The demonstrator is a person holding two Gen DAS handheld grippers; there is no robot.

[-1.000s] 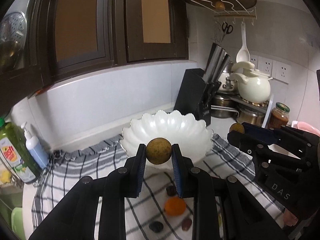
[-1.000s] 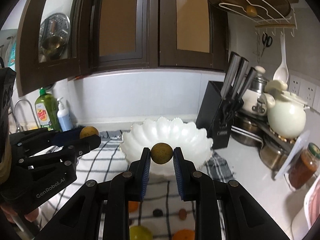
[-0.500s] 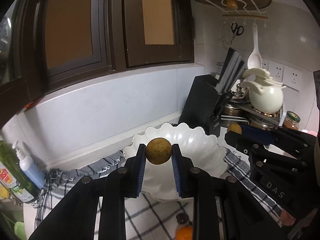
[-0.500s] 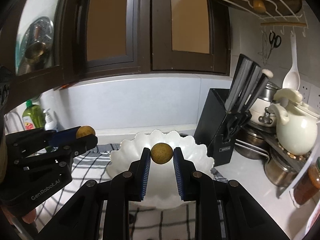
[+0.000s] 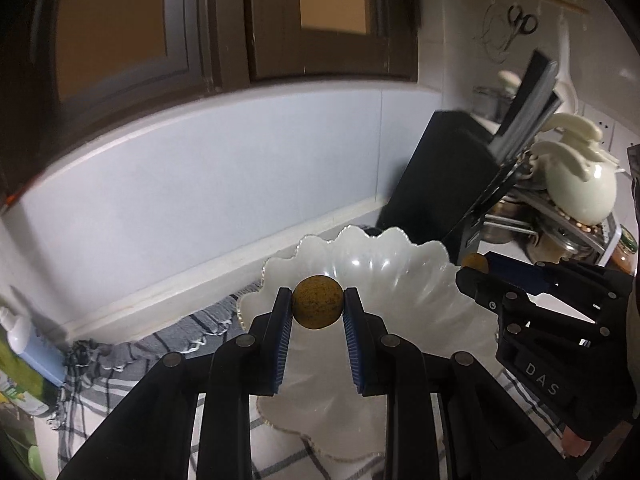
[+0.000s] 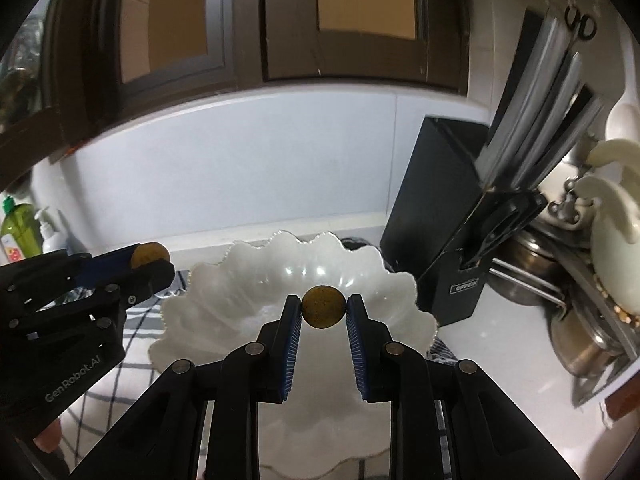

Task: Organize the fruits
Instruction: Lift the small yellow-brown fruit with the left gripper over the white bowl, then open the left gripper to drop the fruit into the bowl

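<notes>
Two grippers are each pinching a small round brownish fruit above the white scalloped bowl [image 5: 392,264]. Narrowed to the fruit's width, the left gripper [image 5: 317,312] is squeezing its speckled fruit [image 5: 317,306] between blue ribbed pads. Likewise part-closed, the right gripper [image 6: 323,312] is clamping a second fruit [image 6: 323,306] at its fingertips. "GenRobot.AI" is showing on the left gripper's body in the right wrist view, "DAS" on the right gripper's body in the left wrist view. "OPPEIN" is reading on the black knife block [image 6: 436,216] beside the bowl, which is sitting on a checked cloth [image 5: 132,364].
</notes>
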